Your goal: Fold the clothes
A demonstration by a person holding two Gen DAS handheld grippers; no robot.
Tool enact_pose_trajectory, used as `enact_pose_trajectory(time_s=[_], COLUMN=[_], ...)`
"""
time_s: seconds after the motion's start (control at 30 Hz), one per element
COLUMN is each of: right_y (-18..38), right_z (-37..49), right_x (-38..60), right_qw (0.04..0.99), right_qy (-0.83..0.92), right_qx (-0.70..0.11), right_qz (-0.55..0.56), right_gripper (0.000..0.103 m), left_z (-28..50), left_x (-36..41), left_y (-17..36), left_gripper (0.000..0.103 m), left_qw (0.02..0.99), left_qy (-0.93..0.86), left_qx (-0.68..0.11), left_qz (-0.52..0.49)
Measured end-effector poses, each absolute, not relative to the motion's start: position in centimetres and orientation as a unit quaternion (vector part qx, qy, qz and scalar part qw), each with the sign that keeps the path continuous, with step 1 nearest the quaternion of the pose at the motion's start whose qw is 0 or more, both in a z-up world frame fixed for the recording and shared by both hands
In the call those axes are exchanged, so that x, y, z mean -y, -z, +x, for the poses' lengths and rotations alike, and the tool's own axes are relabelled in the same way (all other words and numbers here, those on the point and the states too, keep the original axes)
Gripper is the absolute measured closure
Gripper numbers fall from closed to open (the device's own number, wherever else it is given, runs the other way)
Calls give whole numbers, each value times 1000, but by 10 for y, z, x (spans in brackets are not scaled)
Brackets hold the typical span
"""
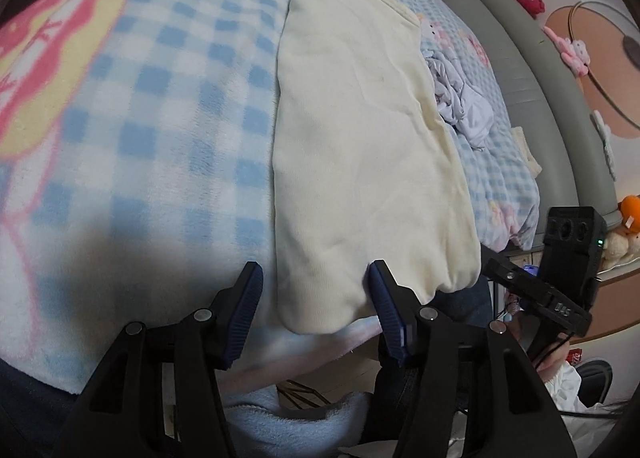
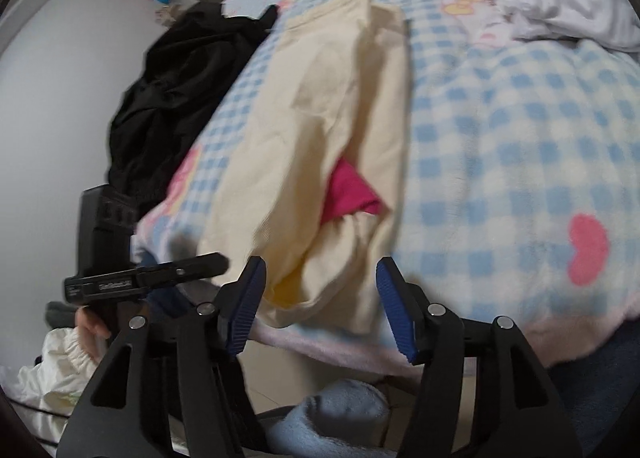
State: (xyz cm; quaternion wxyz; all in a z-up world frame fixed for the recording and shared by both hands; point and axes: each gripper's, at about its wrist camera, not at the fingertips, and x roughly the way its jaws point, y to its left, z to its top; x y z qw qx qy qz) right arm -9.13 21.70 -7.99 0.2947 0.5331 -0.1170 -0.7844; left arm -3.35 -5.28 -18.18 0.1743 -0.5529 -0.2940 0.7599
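A cream garment (image 1: 360, 146) lies folded in a long strip on the blue checked blanket (image 1: 168, 106), its near end at the bed's front edge. My left gripper (image 1: 316, 278) stands open over that near end, nothing pinched between its blue pads. In the right wrist view the same cream garment (image 2: 320, 146) runs away from me, with a magenta patch (image 2: 348, 190) showing in a fold. My right gripper (image 2: 320, 278) is open too, its fingers either side of the garment's near hem. The other gripper (image 2: 140, 278) shows at the left, in a hand.
A crumpled white garment (image 1: 464, 98) lies right of the cream one. A black garment (image 2: 180, 90) is heaped at the bed's left edge. A grey padded bed frame (image 1: 520, 58) and soft toys (image 1: 624, 226) are on the right. A light blue slipper (image 2: 332, 414) is on the floor below.
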Motion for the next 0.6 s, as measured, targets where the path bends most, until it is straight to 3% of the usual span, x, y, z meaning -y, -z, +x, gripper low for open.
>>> enact_pose_trajectory(time_s=[0.07,0.17,0.23,0.27,0.3,0.33,0.47,0.6], right_y=[64,53,64,75,85,97,120,121], right_z=[-88,-87,-88,-88,-90,-91,-95,-93], right_x=[-222,-222,-211,-205,-202,-203,-218,-205], right_qw=[294,321,319,311,300,283,244,284], right_qy=[802,798,791,788,786,781,770,750], right_qx=[127,142,132,114,97,86,104,112], right_qz=[503,490,504,519,532,550,580,587], right_gripper=[43,32,32,44,61,66,71,67], left_z=[-33,-32,-32,-32,-31,-31,-26,-25], left_x=[52,51,51,50,50,50,55,56], left_y=[182,181,180,179,179,178,182,184], left_gripper=[47,49,54,54,58,59,59,60], left_qw=[174,173,172,171,171,170,182,181], left_qy=[-761,-766,-769,-770,-772,-773,-764,-762], left_qx=[293,291,289,289,288,287,304,312], left_qz=[-552,-547,-544,-543,-541,-539,-539,-537])
